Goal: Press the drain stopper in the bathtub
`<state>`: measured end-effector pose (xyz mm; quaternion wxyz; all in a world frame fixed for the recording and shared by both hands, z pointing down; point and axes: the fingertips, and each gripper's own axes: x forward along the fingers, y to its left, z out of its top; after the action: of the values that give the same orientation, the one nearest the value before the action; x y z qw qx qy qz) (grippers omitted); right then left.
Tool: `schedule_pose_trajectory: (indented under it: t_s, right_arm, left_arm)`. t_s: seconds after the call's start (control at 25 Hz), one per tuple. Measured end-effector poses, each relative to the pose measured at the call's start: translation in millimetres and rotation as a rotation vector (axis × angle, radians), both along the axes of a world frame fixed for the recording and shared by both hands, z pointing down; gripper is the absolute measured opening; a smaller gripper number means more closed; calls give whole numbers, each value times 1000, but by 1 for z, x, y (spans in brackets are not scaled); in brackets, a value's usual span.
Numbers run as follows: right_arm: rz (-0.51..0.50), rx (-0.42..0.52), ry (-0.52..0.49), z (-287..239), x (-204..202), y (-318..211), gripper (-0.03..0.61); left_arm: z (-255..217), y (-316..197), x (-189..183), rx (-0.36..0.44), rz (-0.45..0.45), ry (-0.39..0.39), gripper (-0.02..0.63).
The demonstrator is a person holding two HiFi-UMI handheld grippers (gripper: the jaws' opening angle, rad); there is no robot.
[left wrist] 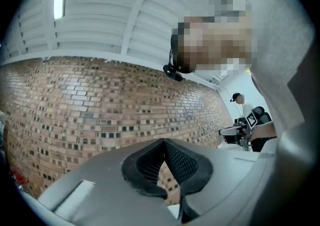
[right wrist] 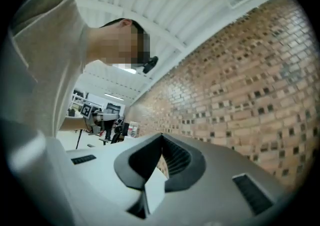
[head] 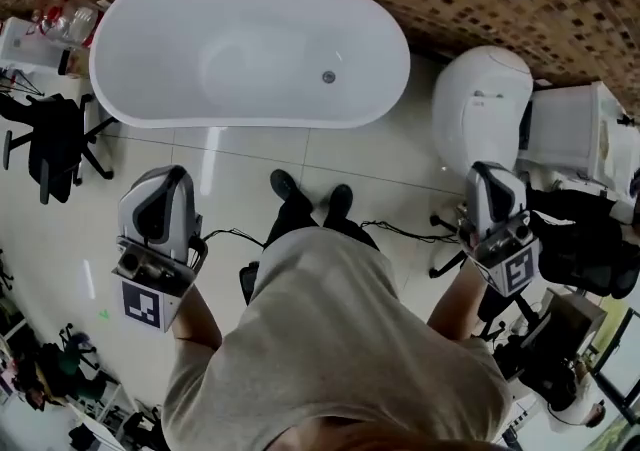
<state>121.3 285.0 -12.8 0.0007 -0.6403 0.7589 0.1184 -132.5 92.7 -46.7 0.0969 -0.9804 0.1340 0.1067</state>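
White bathtub (head: 250, 49) fills the upper centre, its drain stopper (head: 328, 77) not yet pressed. Left hand-held gripper (left wrist: 163, 141) and right hand-held gripper (right wrist: 161, 136) are closed and empty. The approach seems pending: one tip must reach down onto it.

Drain stopper (head: 328, 77) in bathtub (head: 150, 39) too small for detail.

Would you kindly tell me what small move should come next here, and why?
Probably step toward the bathtub and lower the right hand-held gripper toward the drain stopper. The stopper lies toward the tub's right end, and that gripper is well short of it, shut and empty.
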Motion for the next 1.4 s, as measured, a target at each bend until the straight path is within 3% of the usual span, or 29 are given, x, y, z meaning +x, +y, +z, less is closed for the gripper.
schedule_pose_trajectory:
  t_s: [0.12,0.2,0.36,0.6,0.8,0.96,1.12,1.4]
  right_arm:
    - [-114,103,72,-36,-23,28,0]
    - [-161,159,74,-46,-31,48,0]
    - [-165,230,57,-55,-44,78,0]
    - [-26,200,96,-65,-64,106,0]
    - [168,96,188,-68,-89,126,0]
    - [257,31,237,-53,-123,139,0]
    - [264,18,246,-49,-135,154,0]
    - [100,199,239,-82,-124,156,0]
  left_arm:
    - [-32,50,8,48,8,52,-5]
    - [-37,82,16,77,16,40,-5]
    - [-42,129,23,141,53,9,-5]
    - [-54,132,34,148,220,81,-5]
    - [-44,122,63,59,455,184,-5]
    - [-48,123,66,22,560,227,-5]
    - [-52,144,58,6,571,253,-5]
    - [-66,165,34,62,420,256,-5]
